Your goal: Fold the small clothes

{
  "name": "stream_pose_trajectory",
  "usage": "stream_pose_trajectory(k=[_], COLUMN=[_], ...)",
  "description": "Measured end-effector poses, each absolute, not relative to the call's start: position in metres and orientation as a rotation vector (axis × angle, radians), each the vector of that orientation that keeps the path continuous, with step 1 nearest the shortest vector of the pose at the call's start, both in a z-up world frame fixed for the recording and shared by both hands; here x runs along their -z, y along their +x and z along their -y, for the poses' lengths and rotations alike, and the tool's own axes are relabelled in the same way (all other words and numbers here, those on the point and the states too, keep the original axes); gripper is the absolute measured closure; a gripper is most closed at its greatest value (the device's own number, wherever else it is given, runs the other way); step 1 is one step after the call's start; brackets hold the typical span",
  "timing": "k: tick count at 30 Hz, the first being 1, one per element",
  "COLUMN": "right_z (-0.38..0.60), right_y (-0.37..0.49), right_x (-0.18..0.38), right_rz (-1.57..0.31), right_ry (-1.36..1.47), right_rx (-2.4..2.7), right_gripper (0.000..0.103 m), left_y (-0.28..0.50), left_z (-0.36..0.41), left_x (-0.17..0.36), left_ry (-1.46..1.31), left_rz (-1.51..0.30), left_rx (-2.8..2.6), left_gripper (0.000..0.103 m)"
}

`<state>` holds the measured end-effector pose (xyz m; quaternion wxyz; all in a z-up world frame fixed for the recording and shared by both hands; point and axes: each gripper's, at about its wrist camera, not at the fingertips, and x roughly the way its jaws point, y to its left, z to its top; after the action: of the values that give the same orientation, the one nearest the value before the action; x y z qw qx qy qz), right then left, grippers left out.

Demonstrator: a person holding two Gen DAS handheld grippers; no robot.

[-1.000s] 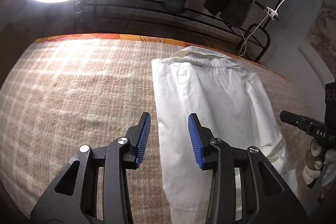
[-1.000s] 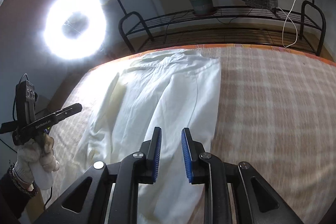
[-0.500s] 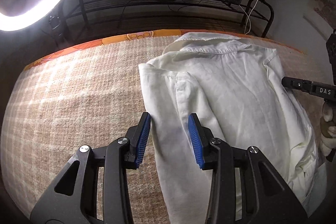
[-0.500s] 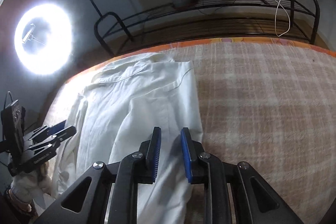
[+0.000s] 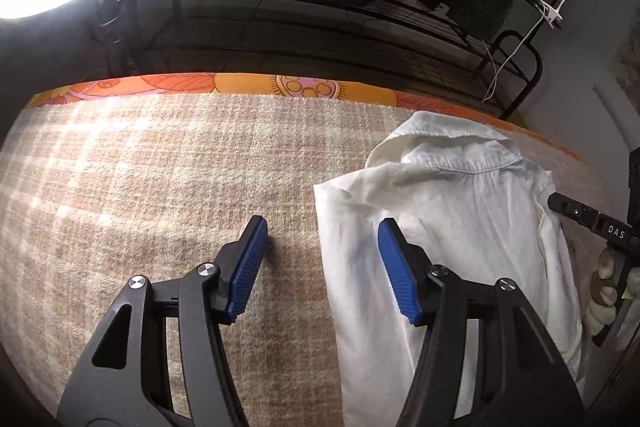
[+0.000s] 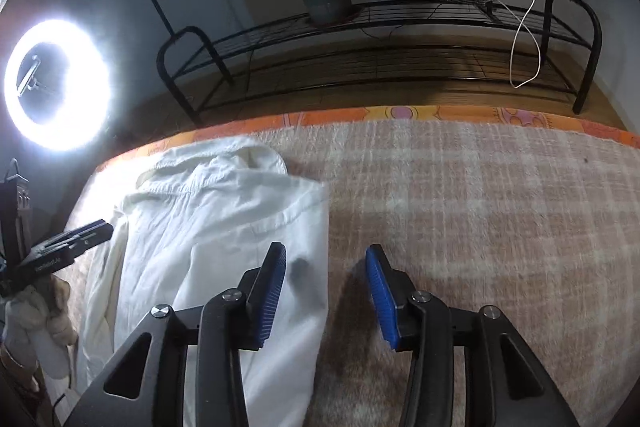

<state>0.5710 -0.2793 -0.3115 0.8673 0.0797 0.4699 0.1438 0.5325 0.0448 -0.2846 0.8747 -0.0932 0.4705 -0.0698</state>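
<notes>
Left hand-held gripper (image 5: 320,267) open astride white shirt (image 5: 460,227) edge, plaid blanket (image 5: 160,207).

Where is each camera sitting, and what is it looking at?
Left wrist: sits on the left gripper, looks along its open blue fingers at the white shirt on the checked blanket; the right gripper shows at the edge.
Right wrist: sits on the right gripper, fingers open, looking at the same shirt; the left gripper shows.
Both share the shirt, blanket, ring light and potted plant.

A creased white cloth shirt (image 5: 452,227) is spread on a rough woven blanket (image 5: 160,187); ribbed blue pads (image 6: 272,291) are set in matt black plastic.
</notes>
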Motion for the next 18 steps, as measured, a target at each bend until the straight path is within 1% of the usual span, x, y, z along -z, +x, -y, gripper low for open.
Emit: stream_pose_trajectory(k=[3, 4, 5, 6, 7, 8, 10, 14, 18], right_z=[0.284, 0.284, 0.283, 0.282, 0.281, 0.280, 0.279, 0.278, 0.281], right_y=[0.581, 0.582, 0.584, 0.587, 0.588, 0.589, 0.592, 0.587, 0.577], right_x=[0.313, 0.313, 0.315, 0.316, 0.316, 0.317, 0.321, 0.312, 0.292], right_rz=[-0.979, -0.977, -0.976, -0.977, -0.975, -0.977, -0.992, -0.954, -0.905], right_ry=[0.221, 0.229, 0.234, 0.232, 0.227, 0.232, 0.256, 0.237, 0.225], right_rx=[-0.316, -0.324, -0.332, -0.337, -0.337, -0.349, -0.378, -0.377, -0.392], right_gripper=[0.058, 0.058, 0.061, 0.063, 0.071, 0.086, 0.102, 0.103, 0.103], left_y=[0.537, 0.538, 0.537, 0.538, 0.540, 0.544, 0.544, 0.540, 0.527], left_z=[-0.037, -0.036, -0.034, -0.033, -0.032, -0.031, -0.032, -0.036, -0.035], left_x=[0.286, 0.286, 0.286, 0.286, 0.287, 0.288, 0.287, 0.275, 0.248], left_ry=[-0.194, -0.193, -0.183, -0.182, -0.191, -0.206, -0.215, -0.251, -0.249], left_rz=[-0.990, -0.988, -0.981, -0.979, -0.981, -0.988, -0.985, -0.955, -0.901], left_rx=[0.175, 0.180, 0.179, 0.185, 0.194, 0.202, 0.205, 0.208, 0.227], left_gripper=[0.044, 0.048, 0.051, 0.066, 0.089, 0.098, 0.101, 0.102, 0.103])
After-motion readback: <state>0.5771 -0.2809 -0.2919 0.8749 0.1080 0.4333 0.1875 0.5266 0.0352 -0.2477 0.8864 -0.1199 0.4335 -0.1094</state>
